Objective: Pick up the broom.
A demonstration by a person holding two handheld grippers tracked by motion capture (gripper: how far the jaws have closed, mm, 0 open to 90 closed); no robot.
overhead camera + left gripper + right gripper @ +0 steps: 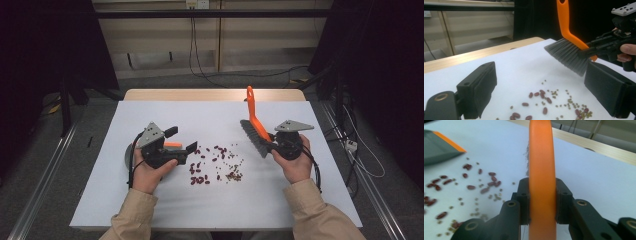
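- Left of the scattered beans, in the high view, the left gripper sits in the person's left hand with its jaws spread and nothing between them; a grey dustpan with an orange edge lies partly hidden under it.
- The left gripper view looks between those two black pads straight at the beans (its own jaws bare, well apart), and it alone gives the grey bristles side-on, lifted clear of the sheet.
- At the beans themselves there are two kinds: dark red ones and small greenish ones, too many and too small to count surely; they lie in one loose patch on the white sheet.
- Right of the beans, the right gripper pinches one brush by its orange handle, bristles toward the beans, handle rising away.
- The right gripper view shows the clamp close: both pads pressed on the orange handle, with the dustpan's orange-edged lip beyond the beans.
- Counted: two grippers, one brush, one dustpan.
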